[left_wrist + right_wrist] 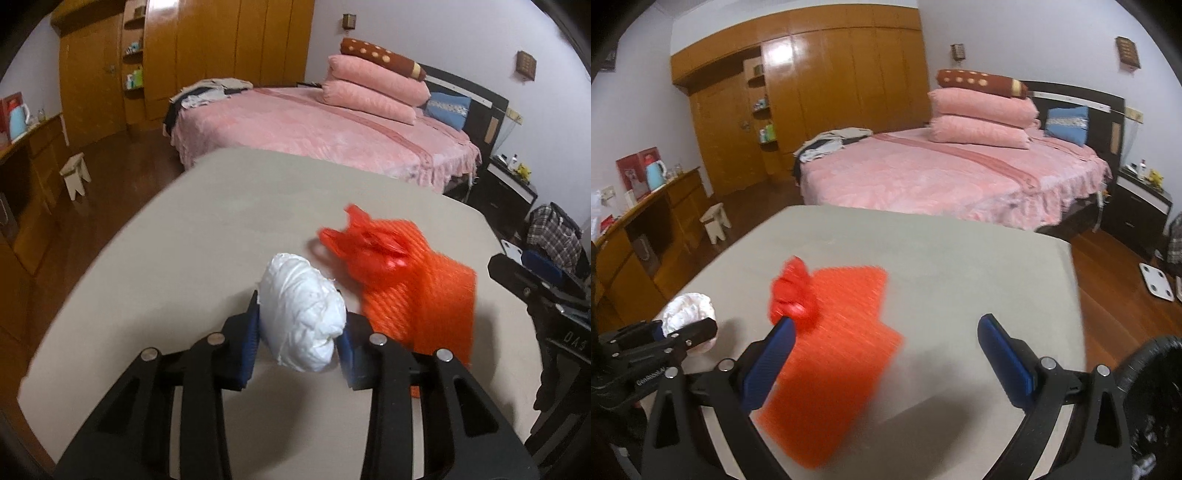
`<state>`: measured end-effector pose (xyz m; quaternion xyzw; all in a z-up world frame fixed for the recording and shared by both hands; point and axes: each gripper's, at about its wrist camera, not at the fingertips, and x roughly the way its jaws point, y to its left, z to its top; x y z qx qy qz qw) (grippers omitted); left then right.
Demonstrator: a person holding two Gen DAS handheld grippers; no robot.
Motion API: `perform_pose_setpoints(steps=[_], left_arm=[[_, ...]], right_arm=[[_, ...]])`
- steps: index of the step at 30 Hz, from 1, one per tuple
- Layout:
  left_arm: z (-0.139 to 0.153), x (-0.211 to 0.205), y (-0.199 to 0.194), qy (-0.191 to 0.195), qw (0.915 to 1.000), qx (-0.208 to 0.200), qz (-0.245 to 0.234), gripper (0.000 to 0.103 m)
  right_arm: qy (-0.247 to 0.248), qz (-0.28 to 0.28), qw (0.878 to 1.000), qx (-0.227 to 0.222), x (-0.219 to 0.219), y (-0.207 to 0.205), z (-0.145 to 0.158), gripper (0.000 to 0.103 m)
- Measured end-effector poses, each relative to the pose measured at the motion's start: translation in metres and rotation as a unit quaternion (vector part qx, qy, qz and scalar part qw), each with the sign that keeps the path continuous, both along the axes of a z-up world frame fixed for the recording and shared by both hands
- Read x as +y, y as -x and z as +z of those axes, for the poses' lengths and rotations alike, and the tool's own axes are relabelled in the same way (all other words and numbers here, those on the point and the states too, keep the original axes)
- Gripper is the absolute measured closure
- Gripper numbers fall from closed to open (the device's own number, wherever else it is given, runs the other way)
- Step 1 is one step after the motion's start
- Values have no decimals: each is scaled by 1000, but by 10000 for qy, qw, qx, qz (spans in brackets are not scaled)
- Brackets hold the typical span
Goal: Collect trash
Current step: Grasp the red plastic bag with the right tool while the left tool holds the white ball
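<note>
A crumpled white paper wad (306, 314) sits between the blue pads of my left gripper (301, 312), which is shut on it just above the beige table (184, 240). From the right wrist view the wad (689, 310) and the left gripper (683, 332) show at the far left. An orange mesh net (417, 295) lies flat on the table with a knotted red plastic bag (365, 243) on its far corner. My right gripper (886, 321) stands open over the net (842, 332), its left pad close to the red bag (792, 291), nothing between the fingers.
Past the table's far edge (923, 218) is a pink bed (942, 177). A wooden sideboard (665, 221) and a small stool (714, 221) stand at the left. A dark round rim (1152, 369) shows at the lower right, and a white scale (1156, 282) lies on the floor.
</note>
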<state>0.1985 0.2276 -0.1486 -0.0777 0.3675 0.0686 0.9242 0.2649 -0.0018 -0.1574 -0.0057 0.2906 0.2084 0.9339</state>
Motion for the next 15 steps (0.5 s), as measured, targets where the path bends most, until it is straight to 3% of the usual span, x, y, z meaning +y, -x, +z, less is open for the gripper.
perform_pose_setpoints(steps=[6, 15], left_arm=[[5, 25, -4, -229, 9995, -80, 210, 68], [6, 54, -3, -187, 9989, -135, 409, 68]], right_arm=[[40, 370, 9993, 54, 42, -16, 1, 6], [280, 677, 9966, 377, 89, -33, -20, 15]])
